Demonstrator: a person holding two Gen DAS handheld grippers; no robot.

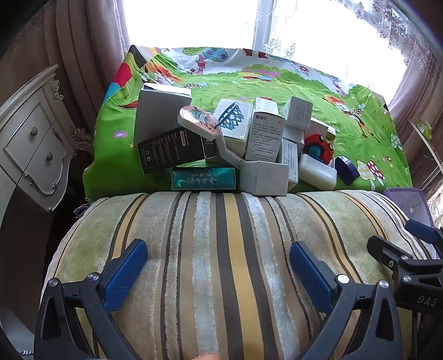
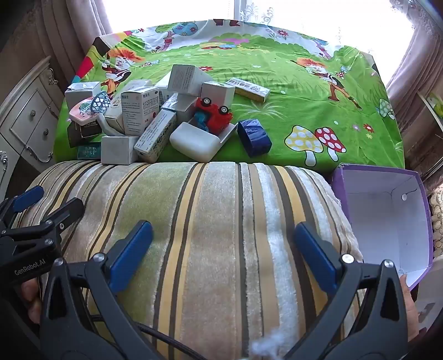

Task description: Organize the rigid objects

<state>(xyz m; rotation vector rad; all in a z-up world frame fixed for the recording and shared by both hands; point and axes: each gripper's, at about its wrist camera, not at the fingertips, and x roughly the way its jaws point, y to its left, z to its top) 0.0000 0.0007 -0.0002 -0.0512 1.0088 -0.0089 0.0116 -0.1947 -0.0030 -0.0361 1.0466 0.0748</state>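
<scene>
Hovering nearest: left gripper [image 1: 218, 263] and right gripper [image 2: 223, 245], both spread wide and empty, over a striped plush cushion [image 2: 210, 221]. Beside it, right: purple box [image 2: 387, 213], open, its lower edge cut off. Beyond: green cartoon cloth [image 2: 290, 91] bearing a heap of cartons [image 1: 229, 138]; red toy car [image 2: 214, 113] overturned, wheels up; blue box [image 2: 253, 137] apart, long axis running away from the cushion. Carton print illegible. Far: carved dresser [image 1: 36, 149], curtains, overexposed window [image 1: 193, 22].
</scene>
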